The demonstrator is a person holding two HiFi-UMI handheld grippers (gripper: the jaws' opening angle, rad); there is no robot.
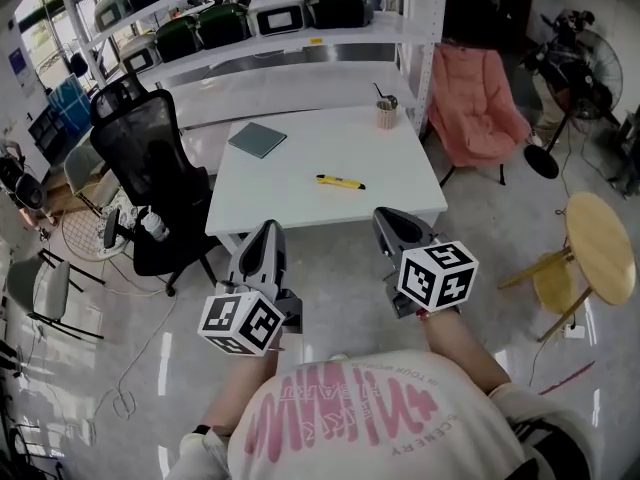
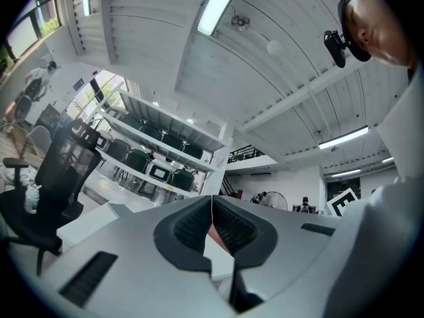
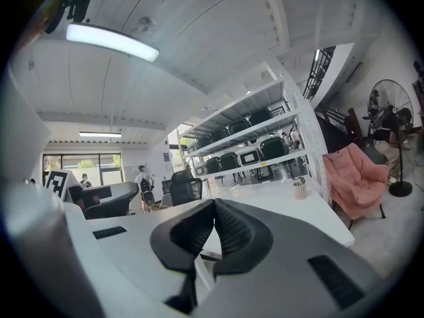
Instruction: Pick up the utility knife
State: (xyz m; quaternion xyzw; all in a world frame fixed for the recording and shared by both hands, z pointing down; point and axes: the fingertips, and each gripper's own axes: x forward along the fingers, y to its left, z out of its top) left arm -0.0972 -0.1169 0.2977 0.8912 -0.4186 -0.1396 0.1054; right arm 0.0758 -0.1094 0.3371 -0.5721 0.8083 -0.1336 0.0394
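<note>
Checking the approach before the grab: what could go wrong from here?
1. Both the left gripper and the right gripper are shut and short of the table. If neither opens in time, it may shove the utility knife instead of gripping it.
2. The knife lies flat and looks thin, so the pads could scrape the tabletop or slide it away.

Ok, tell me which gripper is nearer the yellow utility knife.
Right, by a little. The right gripper hangs just off the near edge of the table, below and right of the utility knife in the head view; the left gripper sits further off, below and left.
</note>
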